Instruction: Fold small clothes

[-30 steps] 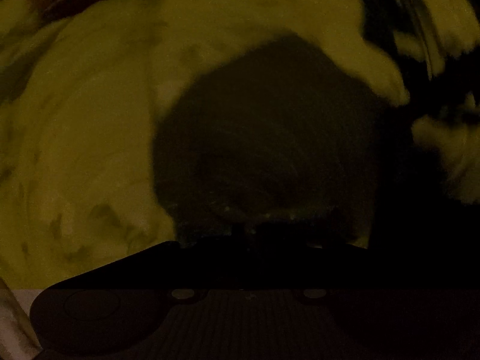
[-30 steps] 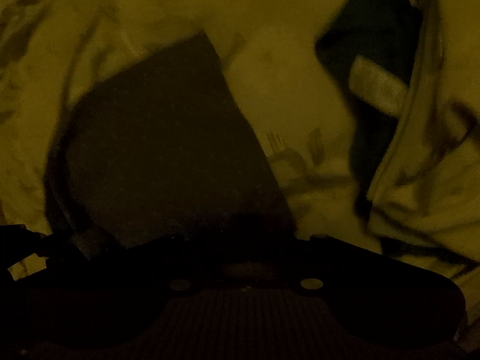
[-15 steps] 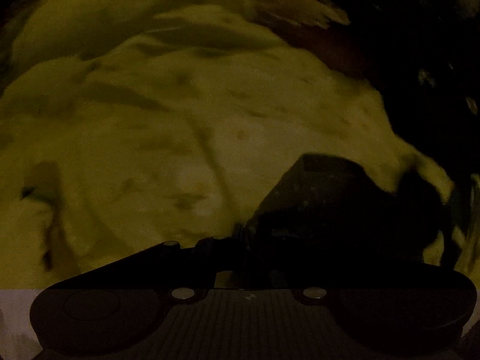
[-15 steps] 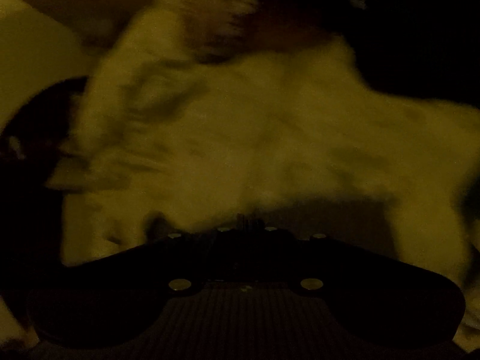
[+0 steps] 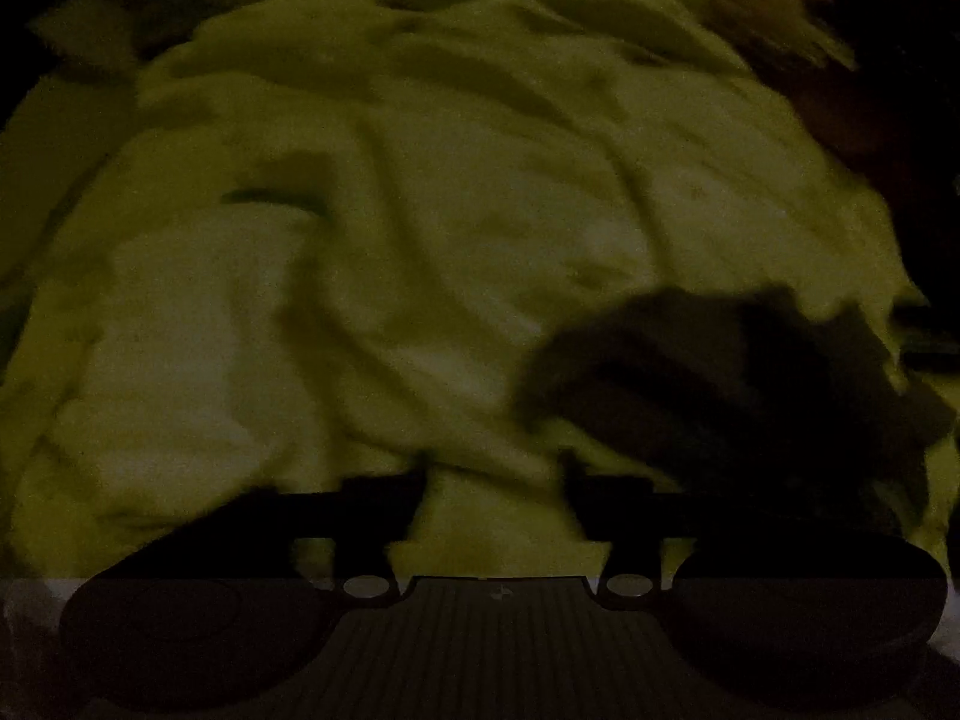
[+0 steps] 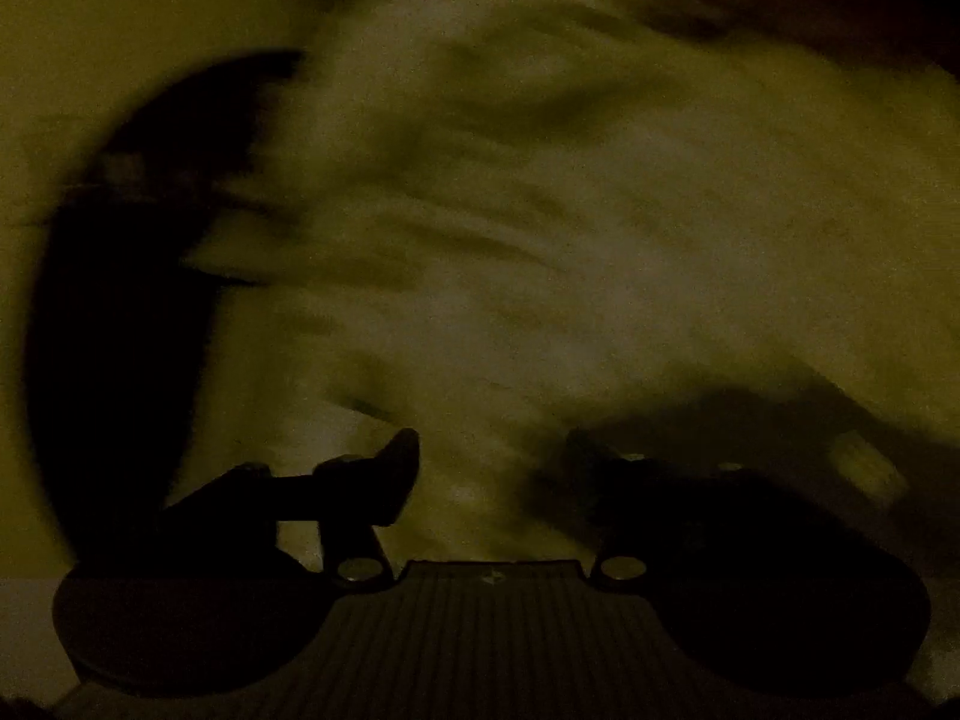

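Each wrist view looks forward and steeply down past its own claw at the frame's bottom edge. Both sit close above one rumpled pale cloth [image 5: 420,210], which fills the field ahead of the left gripper [image 5: 495,504] and the right gripper [image 6: 492,468].

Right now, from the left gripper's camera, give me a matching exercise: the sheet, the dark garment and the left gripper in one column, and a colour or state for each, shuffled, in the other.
1. sheet
2. dark garment
3. left gripper

A. fingers apart, holding nothing
B. bunched up at the right of the view
C. yellow-green and wrinkled

Pairs: 1-C, 2-B, 3-A. The left gripper's jaws are opening, with only sheet showing between them.
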`<state>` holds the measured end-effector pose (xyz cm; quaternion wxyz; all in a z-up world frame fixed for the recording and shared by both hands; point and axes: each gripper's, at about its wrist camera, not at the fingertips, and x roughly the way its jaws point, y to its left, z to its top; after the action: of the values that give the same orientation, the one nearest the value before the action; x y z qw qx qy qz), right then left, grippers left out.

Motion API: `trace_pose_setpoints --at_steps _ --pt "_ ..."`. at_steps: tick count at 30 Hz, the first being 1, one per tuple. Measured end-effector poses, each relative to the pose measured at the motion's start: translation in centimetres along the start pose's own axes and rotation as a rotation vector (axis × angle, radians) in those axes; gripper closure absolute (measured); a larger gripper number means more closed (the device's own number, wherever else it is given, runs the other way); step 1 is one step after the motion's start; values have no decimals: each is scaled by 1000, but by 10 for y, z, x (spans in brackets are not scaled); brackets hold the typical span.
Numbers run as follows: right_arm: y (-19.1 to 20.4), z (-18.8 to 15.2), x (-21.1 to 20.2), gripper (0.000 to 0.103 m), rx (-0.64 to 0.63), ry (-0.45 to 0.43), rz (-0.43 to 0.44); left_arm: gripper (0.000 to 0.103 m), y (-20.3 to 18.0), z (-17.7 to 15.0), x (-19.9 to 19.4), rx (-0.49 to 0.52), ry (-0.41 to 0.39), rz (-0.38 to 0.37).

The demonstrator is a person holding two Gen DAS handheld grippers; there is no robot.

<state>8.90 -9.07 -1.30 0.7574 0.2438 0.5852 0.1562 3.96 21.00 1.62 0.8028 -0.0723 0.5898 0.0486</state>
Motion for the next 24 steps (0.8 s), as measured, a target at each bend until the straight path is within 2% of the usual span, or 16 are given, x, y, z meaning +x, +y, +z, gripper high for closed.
trace_pose_setpoints --at_steps 5,6,8,11,13,14,15,16,17,21,24 --pt "-129 -35 -30 40 336 -21 -290 0 -72 4 13 169 38 -68" --pt "-151 -40 -37 36 400 -18 -334 0 -84 5 13 198 46 -80" --pt "-188 -51 -43 36 514 17 -382 0 -104 7 16 256 50 -100" --pt "-219 -66 -31 36 592 56 -307 0 -126 8 15 331 53 -107" --pt "-228 -73 -23 36 632 22 -225 0 -132 10 16 362 66 -102" --pt "-226 -70 -18 40 648 15 -211 0 -134 10 17 374 76 -97" --pt "-221 -68 -12 52 661 18 -225 0 -136 9 17 377 82 -94" --pt "-217 -63 -9 70 647 30 -246 0 -137 9 19 380 91 -90" --pt "-205 -56 -6 95 602 23 -238 0 -136 10 21 379 98 -85" --pt "-138 -4 -27 96 297 -119 -140 0 -135 14 15 349 78 -70" --pt "-80 46 -43 96 129 -214 25 0 -132 17 5 333 46 -74"
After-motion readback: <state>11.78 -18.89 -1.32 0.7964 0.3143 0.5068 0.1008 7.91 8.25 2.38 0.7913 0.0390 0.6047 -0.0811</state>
